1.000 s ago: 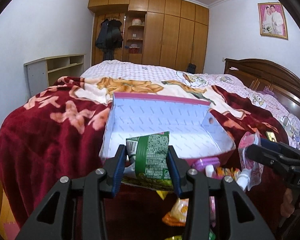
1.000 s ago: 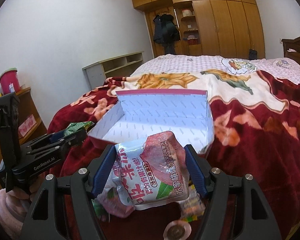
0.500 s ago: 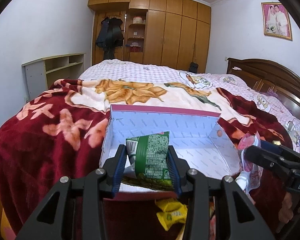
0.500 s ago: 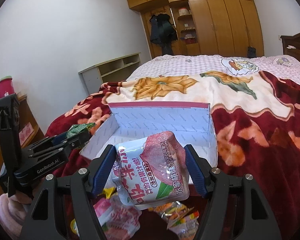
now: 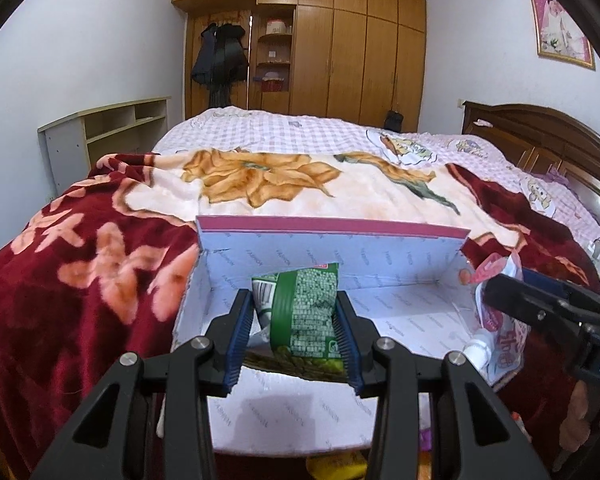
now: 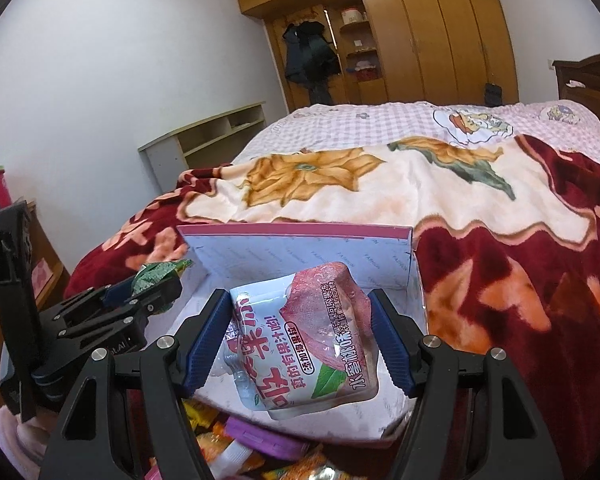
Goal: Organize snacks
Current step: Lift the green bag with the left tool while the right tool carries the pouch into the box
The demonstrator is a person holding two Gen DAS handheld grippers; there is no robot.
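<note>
Setting: bedroom, red floral blanket (image 5: pixel 80 280) spread over a bed.
Box: open white box (image 5: pixel 380 248) with pink rim, resting on the blanket.
Left hand-held gripper (image 5: pixel 296 330): pinching a green snack packet (image 5: pixel 306 312), held above the box's open interior.
Right hand-held gripper (image 6: pixel 300 340): clamped on a pink-and-white drink pouch (image 6: pixel 304 344), poised over the box's near edge.
Foreground: loose snacks (image 6: pixel 260 448) heaped below the box.

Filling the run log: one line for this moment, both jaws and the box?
left gripper: jaws shut on green snack packet | right gripper: jaws shut on pink drink pouch | both over open white box | nothing released
</note>
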